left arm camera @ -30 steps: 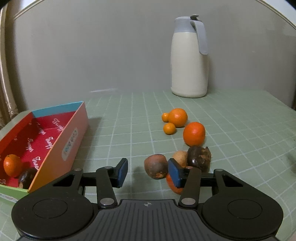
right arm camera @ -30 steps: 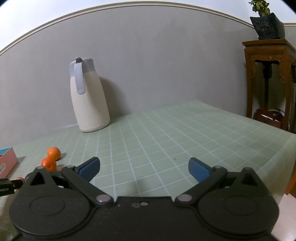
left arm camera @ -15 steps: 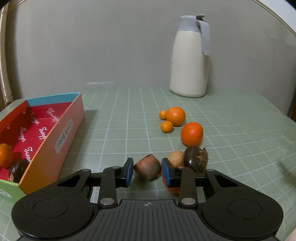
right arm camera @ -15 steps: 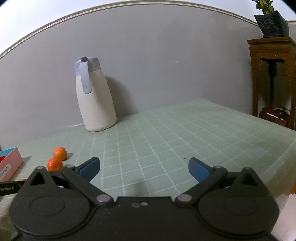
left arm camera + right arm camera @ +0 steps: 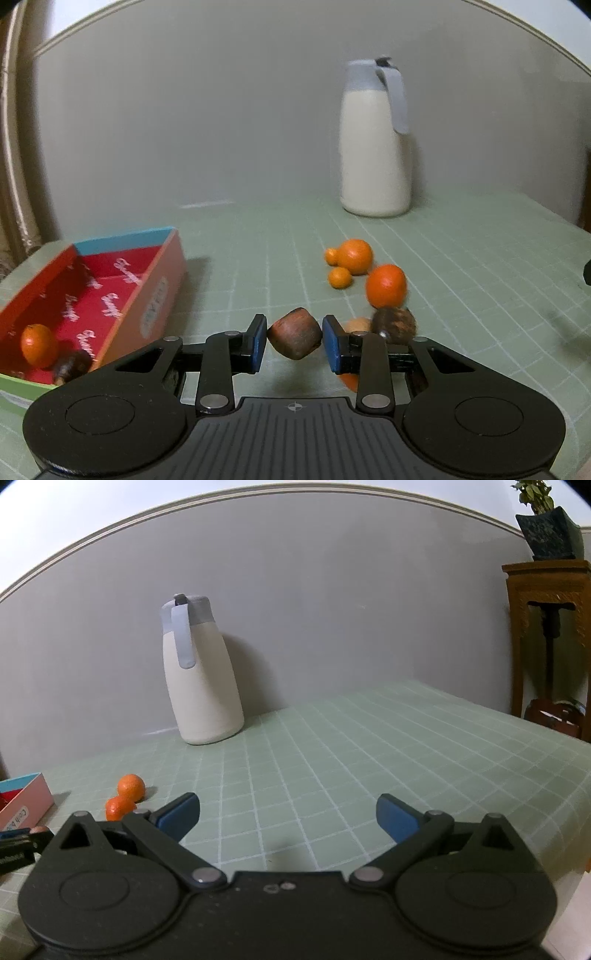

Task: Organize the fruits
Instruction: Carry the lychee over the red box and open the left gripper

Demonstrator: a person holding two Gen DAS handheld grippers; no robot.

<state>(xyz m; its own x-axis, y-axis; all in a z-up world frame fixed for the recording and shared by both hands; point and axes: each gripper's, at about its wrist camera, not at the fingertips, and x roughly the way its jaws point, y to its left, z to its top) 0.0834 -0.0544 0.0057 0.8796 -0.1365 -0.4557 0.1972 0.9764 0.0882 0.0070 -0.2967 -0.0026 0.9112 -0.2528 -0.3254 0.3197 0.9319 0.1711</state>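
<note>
The left gripper (image 5: 294,341), its jaws having just been closing, pinched a brown fruit (image 5: 294,338) at lower centre of the left view. The box (image 5: 155,273) at lower left already held an orange (image 5: 38,345) and a dark fruit (image 5: 70,367). Several oranges (image 5: 386,286) and other fruits at centre right remained to be sorted. The right gripper (image 5: 288,814) stood spread and empty over the table (image 5: 332,738).
</note>
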